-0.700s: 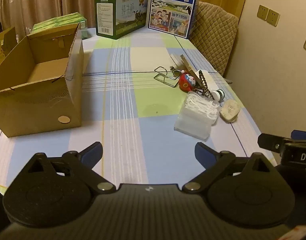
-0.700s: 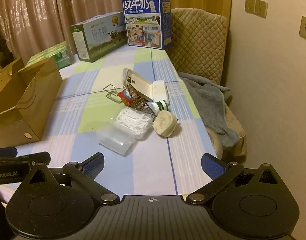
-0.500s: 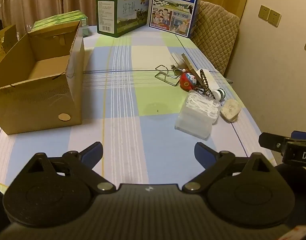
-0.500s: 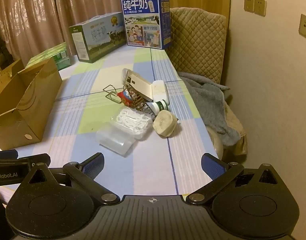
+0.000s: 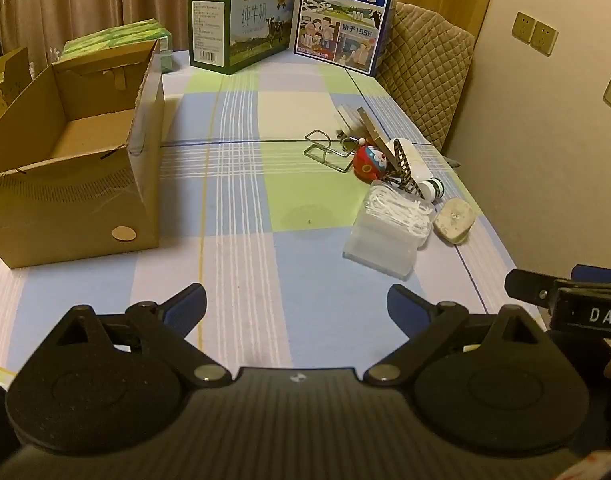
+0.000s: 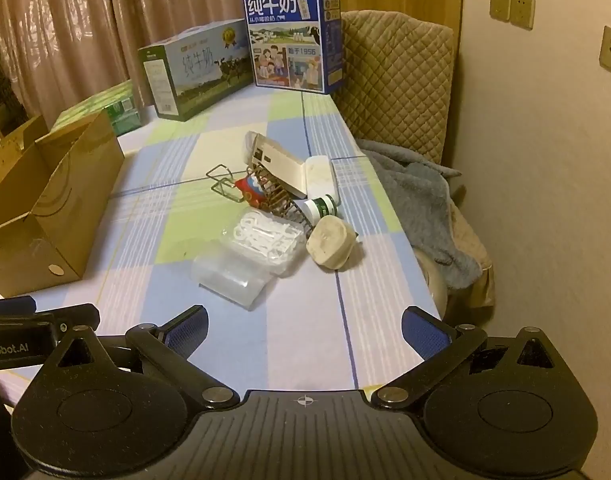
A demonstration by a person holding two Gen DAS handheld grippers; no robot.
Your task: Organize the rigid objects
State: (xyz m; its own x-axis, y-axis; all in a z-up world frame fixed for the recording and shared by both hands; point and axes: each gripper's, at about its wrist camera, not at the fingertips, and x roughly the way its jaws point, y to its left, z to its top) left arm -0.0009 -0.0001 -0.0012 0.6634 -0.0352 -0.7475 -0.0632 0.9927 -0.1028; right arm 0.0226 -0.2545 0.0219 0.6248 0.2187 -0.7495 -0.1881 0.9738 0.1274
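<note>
A pile of small objects lies on the right of the table: a clear plastic box of white picks (image 5: 389,232) (image 6: 249,256), a cream plug (image 5: 454,220) (image 6: 331,246), a red toy (image 5: 369,162) (image 6: 249,191), a wire holder (image 5: 325,150) (image 6: 221,184), a white bottle with a green band (image 5: 429,188) (image 6: 320,206) and a gold flat case (image 6: 281,168). An open cardboard box (image 5: 77,168) (image 6: 45,208) stands on the left. My left gripper (image 5: 296,306) is open and empty near the front edge. My right gripper (image 6: 304,330) is open and empty, in front of the pile.
Two milk cartons (image 5: 241,26) (image 5: 345,16) stand at the table's far end, with green packs (image 5: 117,40) behind the cardboard box. A quilted chair (image 6: 397,84) with a grey blanket (image 6: 417,200) stands right of the table, against the wall.
Both grippers have drawn back and up very slightly; the view of the table is a little wider. Nothing on the table has moved.
</note>
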